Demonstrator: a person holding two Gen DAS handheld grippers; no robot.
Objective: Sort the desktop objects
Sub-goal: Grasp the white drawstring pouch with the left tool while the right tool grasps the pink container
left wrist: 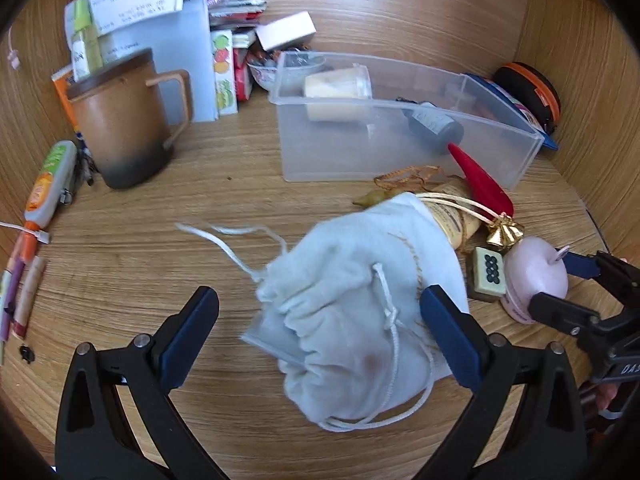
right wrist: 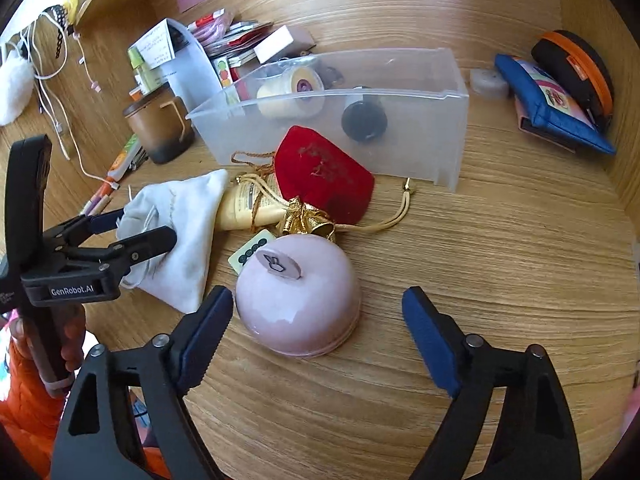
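The left gripper (left wrist: 320, 332) stands wide apart around the white drawstring pouch (left wrist: 356, 304), its right blue pad against the cloth, the left pad clear of it — nothing clenched. The pouch lies on the wooden desk (left wrist: 240, 184) in front of the clear plastic bin (left wrist: 400, 148). The right gripper (right wrist: 318, 336) is spread around the pink dome-shaped object (right wrist: 298, 304), left pad just beside it, right pad apart. That dome sits in front of the bin too, next to the mahjong tile (right wrist: 250, 254), gold bells (right wrist: 310, 216) and red velvet pouch (right wrist: 324, 174)
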